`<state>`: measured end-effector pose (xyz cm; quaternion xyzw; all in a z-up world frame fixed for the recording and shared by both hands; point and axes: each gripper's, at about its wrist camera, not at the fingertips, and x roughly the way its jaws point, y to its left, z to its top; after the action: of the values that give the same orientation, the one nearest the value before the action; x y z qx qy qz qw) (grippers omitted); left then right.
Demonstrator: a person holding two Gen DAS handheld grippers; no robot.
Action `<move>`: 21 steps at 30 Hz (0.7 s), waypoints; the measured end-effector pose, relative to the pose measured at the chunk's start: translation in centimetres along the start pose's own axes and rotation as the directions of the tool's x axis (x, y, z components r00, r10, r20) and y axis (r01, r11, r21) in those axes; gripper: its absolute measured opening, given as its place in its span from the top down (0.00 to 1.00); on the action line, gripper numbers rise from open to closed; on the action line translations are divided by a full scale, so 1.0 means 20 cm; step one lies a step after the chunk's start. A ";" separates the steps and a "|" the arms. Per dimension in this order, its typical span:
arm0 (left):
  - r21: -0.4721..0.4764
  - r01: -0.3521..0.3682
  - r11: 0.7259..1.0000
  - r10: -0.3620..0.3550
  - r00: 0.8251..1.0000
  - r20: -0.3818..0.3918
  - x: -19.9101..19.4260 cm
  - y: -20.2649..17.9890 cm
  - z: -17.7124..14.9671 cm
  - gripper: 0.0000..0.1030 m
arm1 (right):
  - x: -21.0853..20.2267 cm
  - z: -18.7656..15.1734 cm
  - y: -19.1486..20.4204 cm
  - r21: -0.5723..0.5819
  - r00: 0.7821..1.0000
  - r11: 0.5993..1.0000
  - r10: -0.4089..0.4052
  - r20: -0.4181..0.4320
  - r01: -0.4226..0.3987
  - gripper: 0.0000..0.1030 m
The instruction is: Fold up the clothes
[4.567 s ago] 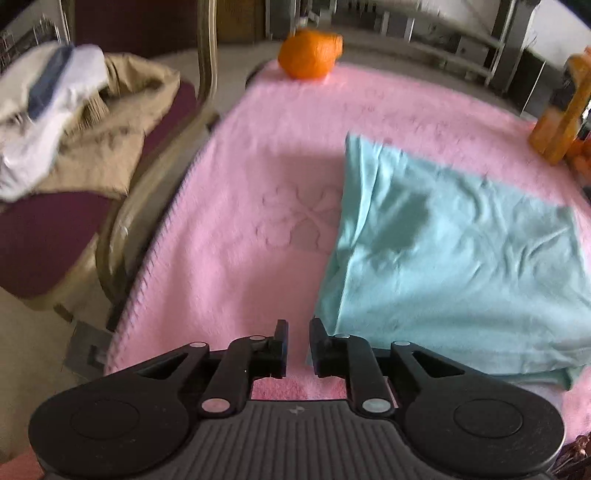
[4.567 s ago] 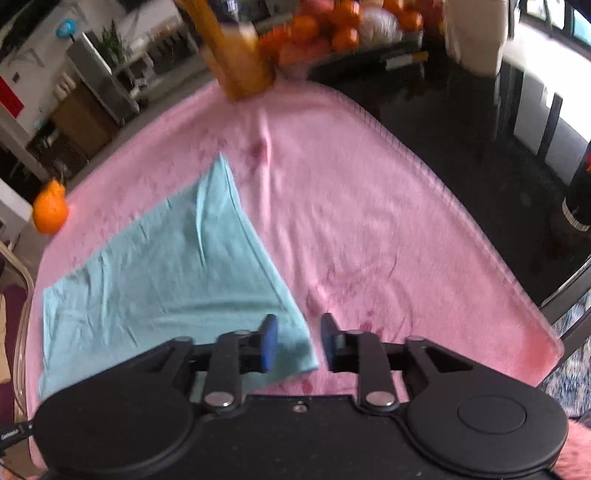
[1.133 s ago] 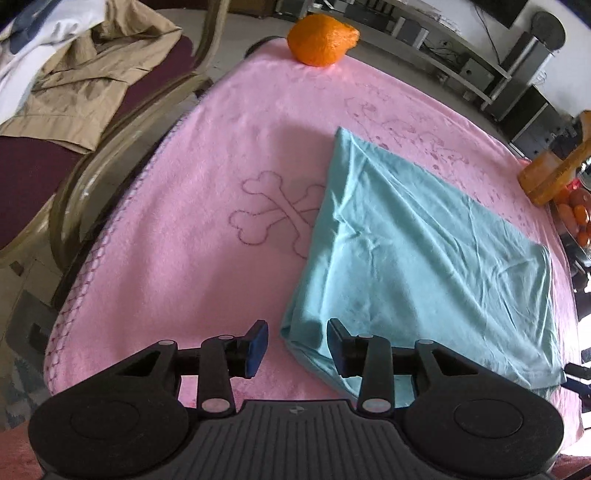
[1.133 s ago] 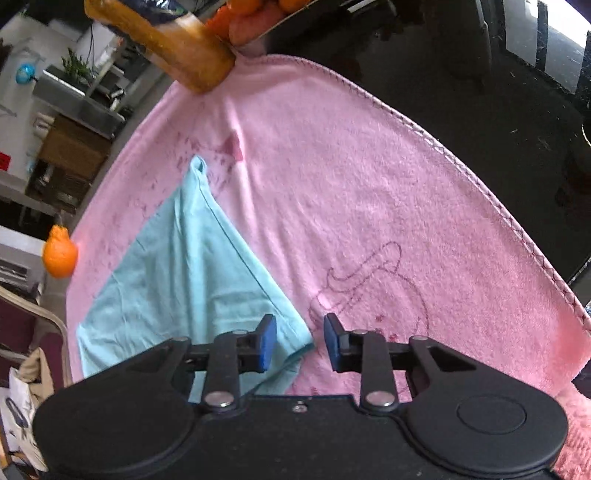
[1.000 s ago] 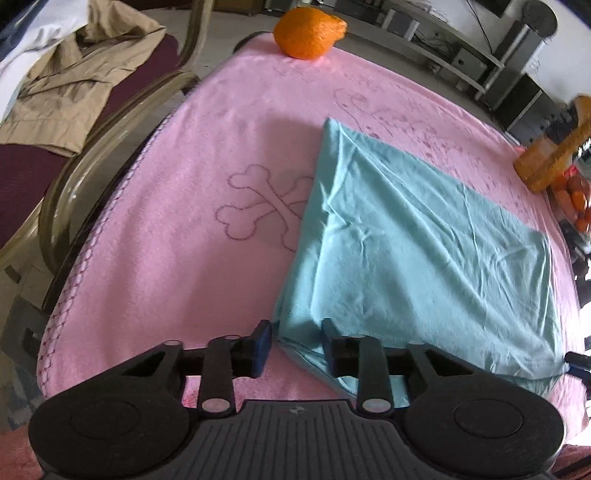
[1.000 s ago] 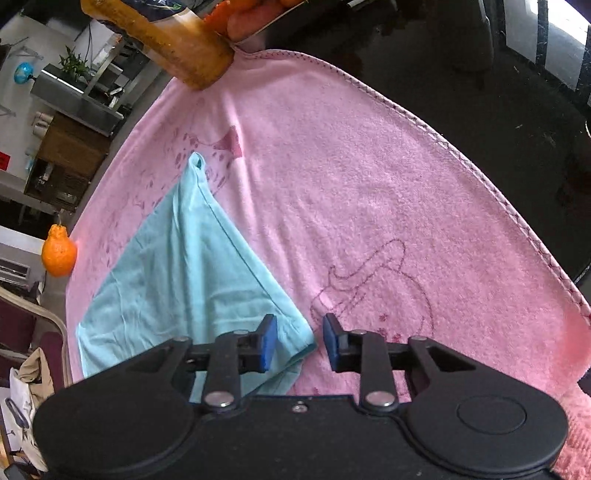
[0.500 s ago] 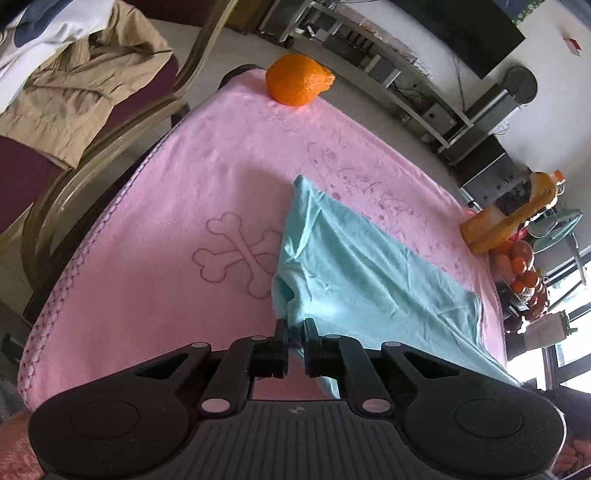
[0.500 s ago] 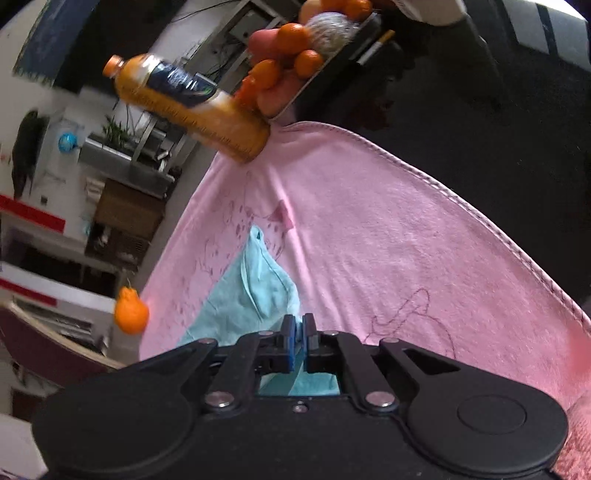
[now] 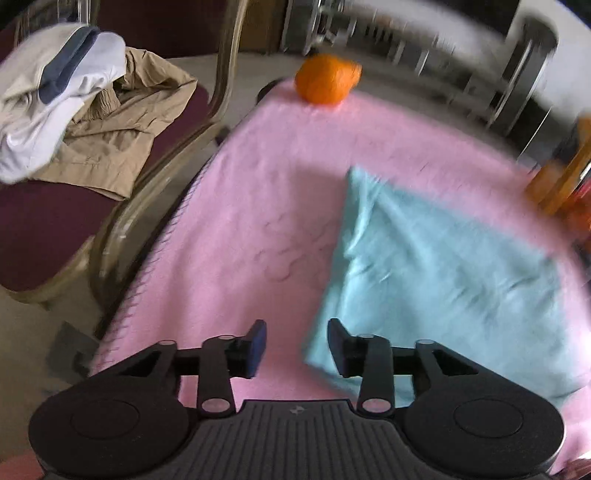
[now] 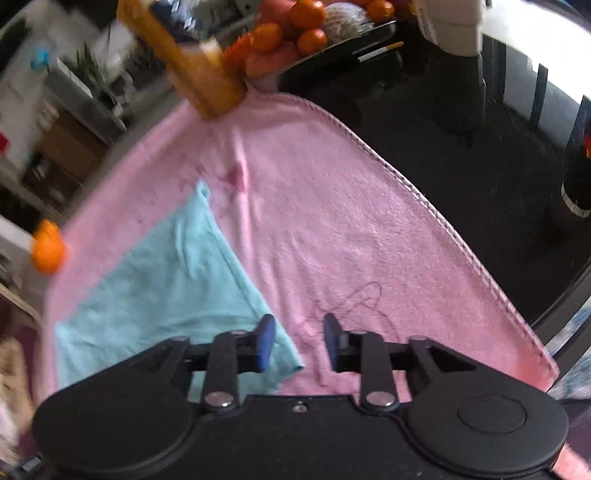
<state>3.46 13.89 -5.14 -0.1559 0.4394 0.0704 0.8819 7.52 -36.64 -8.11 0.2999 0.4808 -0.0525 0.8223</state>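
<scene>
- with both of my tools spread wide, nothing sits between their fingers.
- my left tool [image 9: 297, 341] hangs over the pink towel [image 9: 258, 192], its right finger just at the near corner of the teal cloth [image 9: 436, 273]; whether it touches i cannot tell.
- my right tool [image 10: 299, 341] hangs over the same pink towel [image 10: 351, 221], its left finger over the near edge of the teal cloth [image 10: 159, 280], its right finger over bare towel.
- the cloth lies folded and flat on the towel, which covers the worktop [image 10: 461, 147]; a few creases show near its left edge.
- from the right view the cloth tapers to a point toward the far end of the towel.
- an orange [image 9: 327, 83] sits at the far edge of the towel, well apart from the cloth; it shows again at the left of the right view [image 10: 48, 245].
- a bottle [image 10: 195, 70] of orange drink stands at the far corner of the towel, beside a tray of fruit [image 10: 291, 35].
- a chair [image 9: 55, 229] stands beside the worktop on my left, with a pile of clothes [image 9: 74, 107] on its seat.
- both views are blurred.
</scene>
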 end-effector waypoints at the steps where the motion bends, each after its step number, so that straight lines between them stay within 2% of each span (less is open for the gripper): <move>1: -0.021 0.024 0.999 -0.025 1.000 -0.008 0.01 0.01 0.01 0.62 | 0.01 0.01 -0.02 0.025 1.000 1.000 0.015 -0.008 -0.015 0.70; 2: -0.039 0.039 0.998 -0.040 0.999 -0.020 0.02 0.01 0.02 0.62 | 0.02 0.01 -0.04 0.046 1.000 0.999 0.020 -0.018 -0.019 0.70; 5: -0.063 -0.001 0.998 -0.005 0.995 -0.098 0.13 0.00 0.03 0.65 | 0.05 0.02 -0.05 0.078 0.999 0.997 0.021 -0.034 -0.018 0.70; 8: -0.120 0.024 0.993 -0.042 0.988 -0.147 0.18 0.03 0.02 0.66 | 0.05 0.02 -0.03 0.062 0.999 0.998 0.010 -0.040 -0.008 0.70; 10: -0.135 0.032 0.990 -0.052 0.988 -0.148 0.19 0.03 0.02 0.68 | 0.07 0.02 -0.02 0.048 0.999 0.999 -0.006 -0.051 0.009 0.70; 13: -0.136 0.044 0.990 -0.063 0.988 -0.141 0.19 0.02 0.02 0.94 | 0.09 0.01 -0.02 0.033 0.997 0.999 -0.041 -0.063 0.043 0.70; 21: -0.079 0.118 0.990 -0.124 0.989 -0.079 0.13 -0.03 0.02 0.96 | 0.11 0.01 -0.04 0.045 0.996 0.998 -0.042 -0.082 0.046 0.70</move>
<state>5.48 13.49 -6.91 -0.2177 0.4626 0.0265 0.8590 8.55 -37.01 -10.18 0.3102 0.5187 -0.0698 0.7936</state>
